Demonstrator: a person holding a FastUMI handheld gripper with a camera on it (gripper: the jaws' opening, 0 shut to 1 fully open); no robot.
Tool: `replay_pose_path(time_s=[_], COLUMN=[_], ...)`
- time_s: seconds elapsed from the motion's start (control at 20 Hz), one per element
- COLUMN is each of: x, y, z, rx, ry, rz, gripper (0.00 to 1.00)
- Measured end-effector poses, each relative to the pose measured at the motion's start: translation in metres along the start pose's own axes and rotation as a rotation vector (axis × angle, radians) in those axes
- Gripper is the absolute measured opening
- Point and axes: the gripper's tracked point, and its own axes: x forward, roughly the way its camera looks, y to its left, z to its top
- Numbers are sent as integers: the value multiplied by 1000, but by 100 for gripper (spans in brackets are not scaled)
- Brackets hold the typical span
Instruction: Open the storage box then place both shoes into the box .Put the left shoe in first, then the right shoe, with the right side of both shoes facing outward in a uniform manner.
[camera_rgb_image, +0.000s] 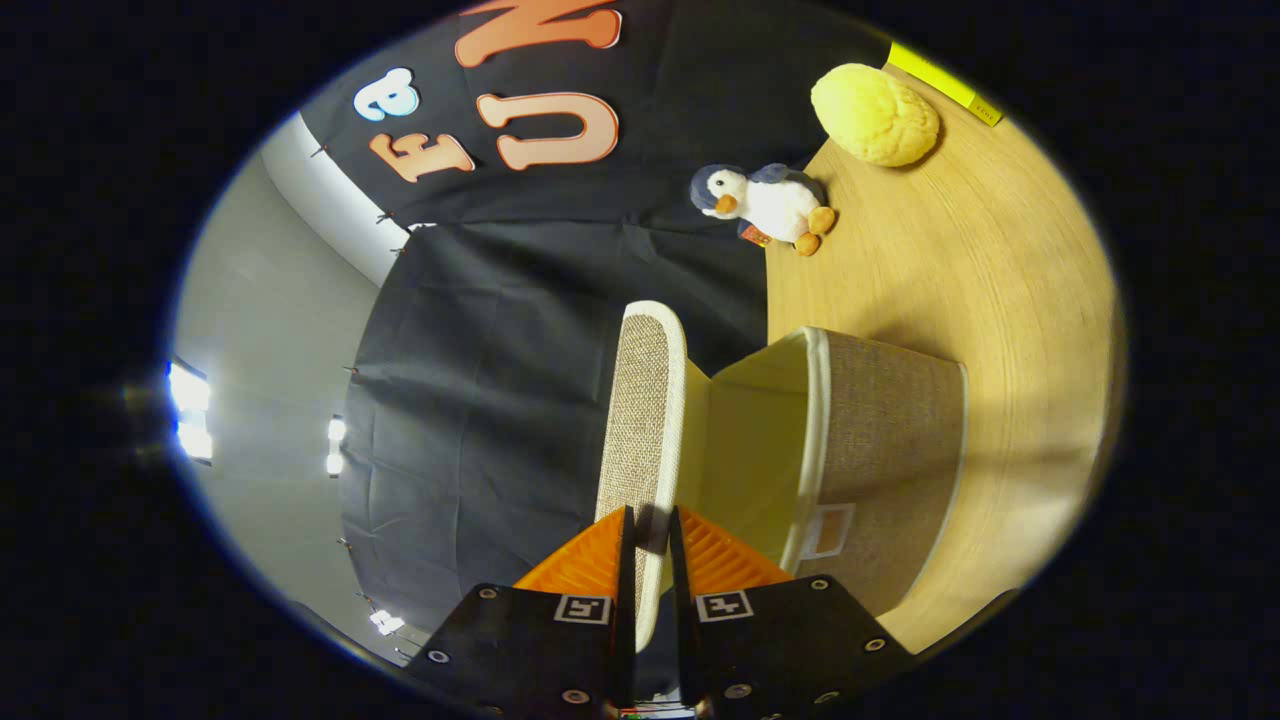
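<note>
The box sits on the table, its lid raised on edge. The gripper is clamped on the lid's edge. Beyond lie a toy penguin and a yellow plush.

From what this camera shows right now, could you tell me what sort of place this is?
Probably a staged recording booth, not a home: black cloth wall, wooden table with a penguin plush and yellow cushion. The gripper is shut on the storage box lid.
</note>
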Motion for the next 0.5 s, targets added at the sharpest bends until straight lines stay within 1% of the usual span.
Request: replay_pose_path(time_s=[0.05,0.15,0.3,0.5], x=[4,13,25,52], y=[9,24,51,80], z=[3,5,0,-6], rx=[-3,-44,-124,-219], ry=[-6,-16,-4,5], rz=[13,19,20,-3], gripper=[12,8,8,8])
